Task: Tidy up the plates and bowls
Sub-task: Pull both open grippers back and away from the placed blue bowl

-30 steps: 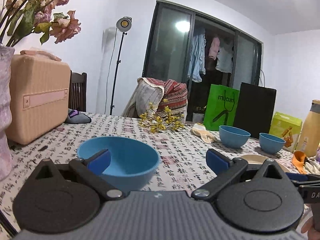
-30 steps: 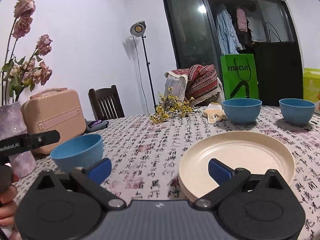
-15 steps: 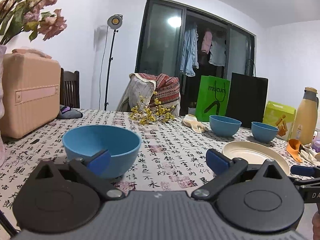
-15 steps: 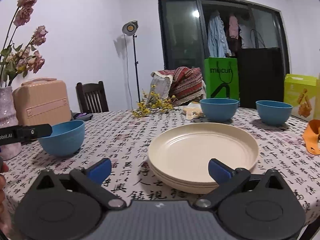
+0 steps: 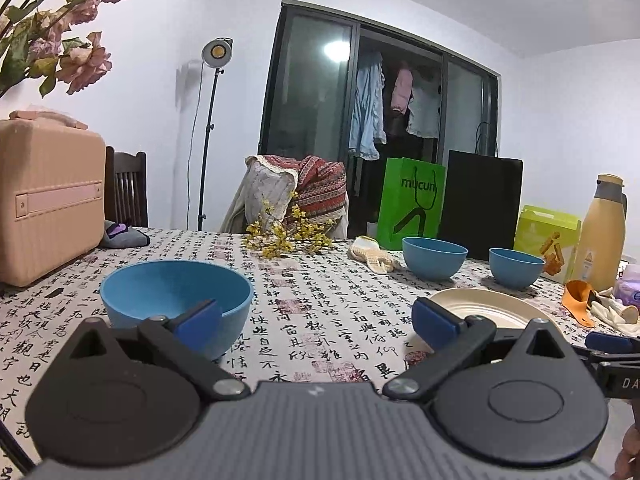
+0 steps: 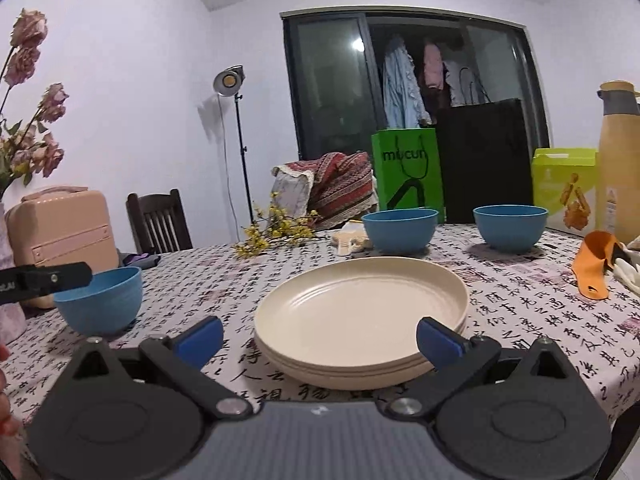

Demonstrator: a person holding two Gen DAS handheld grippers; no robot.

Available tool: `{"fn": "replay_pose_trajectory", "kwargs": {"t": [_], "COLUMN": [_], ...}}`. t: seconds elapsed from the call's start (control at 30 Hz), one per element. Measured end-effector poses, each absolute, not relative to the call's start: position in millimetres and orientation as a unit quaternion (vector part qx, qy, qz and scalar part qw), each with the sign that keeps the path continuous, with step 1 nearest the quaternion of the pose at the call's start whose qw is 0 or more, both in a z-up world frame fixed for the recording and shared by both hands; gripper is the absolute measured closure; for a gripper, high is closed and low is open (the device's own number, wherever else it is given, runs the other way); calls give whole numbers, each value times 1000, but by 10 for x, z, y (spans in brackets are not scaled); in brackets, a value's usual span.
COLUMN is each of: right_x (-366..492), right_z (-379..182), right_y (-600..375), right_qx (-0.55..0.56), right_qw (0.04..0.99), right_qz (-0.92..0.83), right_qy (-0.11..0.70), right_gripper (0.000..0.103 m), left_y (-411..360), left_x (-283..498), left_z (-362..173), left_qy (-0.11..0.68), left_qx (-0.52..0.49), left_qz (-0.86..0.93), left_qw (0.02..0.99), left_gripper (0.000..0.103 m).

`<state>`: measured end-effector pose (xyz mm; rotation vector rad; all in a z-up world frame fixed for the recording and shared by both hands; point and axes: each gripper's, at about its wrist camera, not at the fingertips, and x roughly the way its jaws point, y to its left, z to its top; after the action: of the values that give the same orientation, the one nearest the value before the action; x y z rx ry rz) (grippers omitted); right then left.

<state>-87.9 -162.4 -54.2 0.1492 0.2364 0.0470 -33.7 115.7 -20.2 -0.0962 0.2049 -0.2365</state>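
Note:
A blue bowl [image 5: 176,300] stands on the tablecloth just ahead of my left gripper [image 5: 316,316], which is open and empty, its left pad in front of the bowl's near wall. A stack of cream plates [image 6: 360,320] lies straight ahead of my right gripper [image 6: 320,338], also open and empty. The same plates [image 5: 480,308] show at the right of the left wrist view. Two more blue bowls [image 6: 400,230] [image 6: 510,227] stand at the far side of the table. The near-left bowl [image 6: 100,300] appears in the right wrist view too.
A pink case [image 5: 48,200] and a vase of dried roses [image 6: 12,308] stand at the table's left. Yellow sprigs [image 5: 288,236], a green bag [image 5: 412,204], a black bag [image 5: 480,204], a yellow-green box [image 6: 564,192], a tall bottle [image 6: 618,164] and an orange item [image 6: 596,268] crowd the back and right.
Both grippers have drawn back and swung right. The near-left bowl has slid left in each view, and the plate stack now sits centred before the right gripper. Both stay open.

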Motion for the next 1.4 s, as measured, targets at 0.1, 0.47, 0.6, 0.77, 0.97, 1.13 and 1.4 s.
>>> {"fn": "replay_pose_trajectory", "kwargs": {"t": [0.1, 0.47, 0.6, 0.77, 0.97, 1.13, 1.4], "right_x": [-898, -894, -906, -907, -879, -861, -844], "right_z": [-543, -555, -564, -564, -546, -526, -501], "right_y": [-1609, -1682, -1716, -1763, -1826, -1887, -2005], "right_qx": [66, 58, 60, 67, 75, 77, 85], "right_qw": [992, 992, 991, 991, 990, 990, 989], "right_qz": [8, 2, 2, -1, -2, -9, -19], "right_qy": [107, 116, 117, 118, 122, 122, 117], "right_gripper": [0, 0, 0, 0, 0, 0, 0], "left_y": [1131, 995, 946, 908, 818, 695, 536], "left_x": [-348, -301, -268, -242, -185, -163, -147], "left_z": [-199, -208, -214, -202, -171, -115, -72], "left_qy": [103, 118, 125, 125, 128, 119, 100], "left_qx": [-47, -36, -31, -27, -24, -19, -7], "left_qz": [-124, -148, -151, -155, -166, -173, -178], "left_qw": [986, 981, 980, 980, 978, 978, 979], "left_gripper": [0, 0, 0, 0, 0, 0, 0]}}
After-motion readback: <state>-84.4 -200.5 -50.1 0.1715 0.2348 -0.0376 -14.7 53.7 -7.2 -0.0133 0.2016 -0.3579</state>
